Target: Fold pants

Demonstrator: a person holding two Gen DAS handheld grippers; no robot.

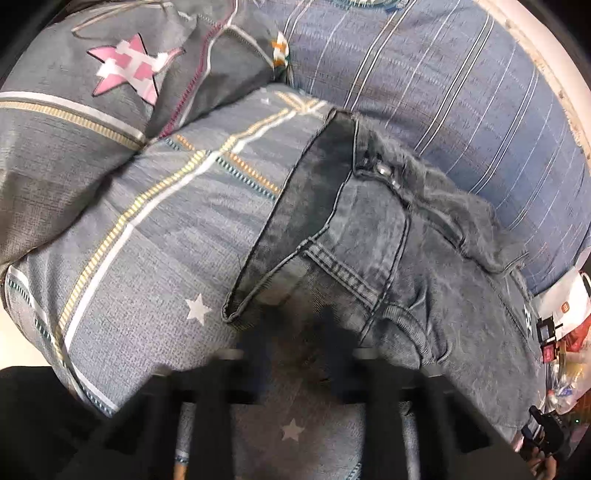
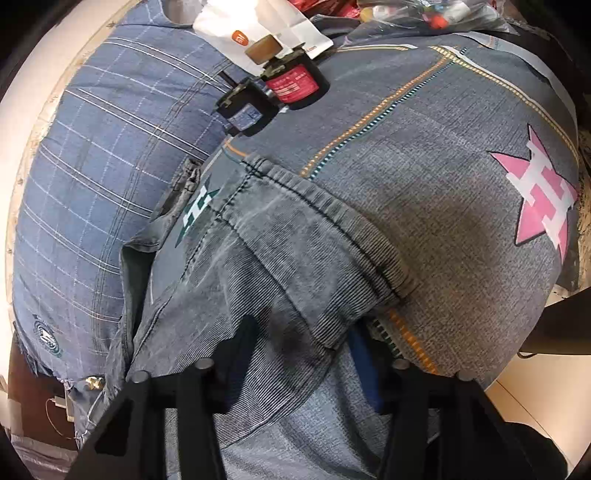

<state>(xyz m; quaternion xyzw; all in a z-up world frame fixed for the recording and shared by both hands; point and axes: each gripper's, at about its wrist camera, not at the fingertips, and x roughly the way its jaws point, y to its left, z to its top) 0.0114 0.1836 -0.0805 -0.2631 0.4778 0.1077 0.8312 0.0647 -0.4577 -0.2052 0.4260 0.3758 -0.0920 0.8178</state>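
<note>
Grey washed jeans [image 1: 373, 236] lie on a grey quilt with star prints [image 1: 147, 206]. In the left wrist view the waistband with its metal button [image 1: 380, 170] points away. My left gripper [image 1: 295, 328] is shut on the denim near the waistband; its dark fingers are blurred. In the right wrist view a hemmed edge of the jeans [image 2: 325, 218] runs diagonally across the quilt [image 2: 461, 221]. My right gripper [image 2: 303, 354] is shut on the jeans fabric, which bunches between the fingers; a blue pad [image 2: 364, 365] shows at the right finger.
A blue plaid pillow [image 2: 81, 192] lies beside the quilt, against a pale wall [image 1: 546, 55]. Black and red boxed devices [image 2: 291, 81], a white bag [image 2: 236, 33] and plastic clutter [image 1: 569, 369] sit at the bed's edge. A pink star patch [image 2: 543, 195] marks the quilt.
</note>
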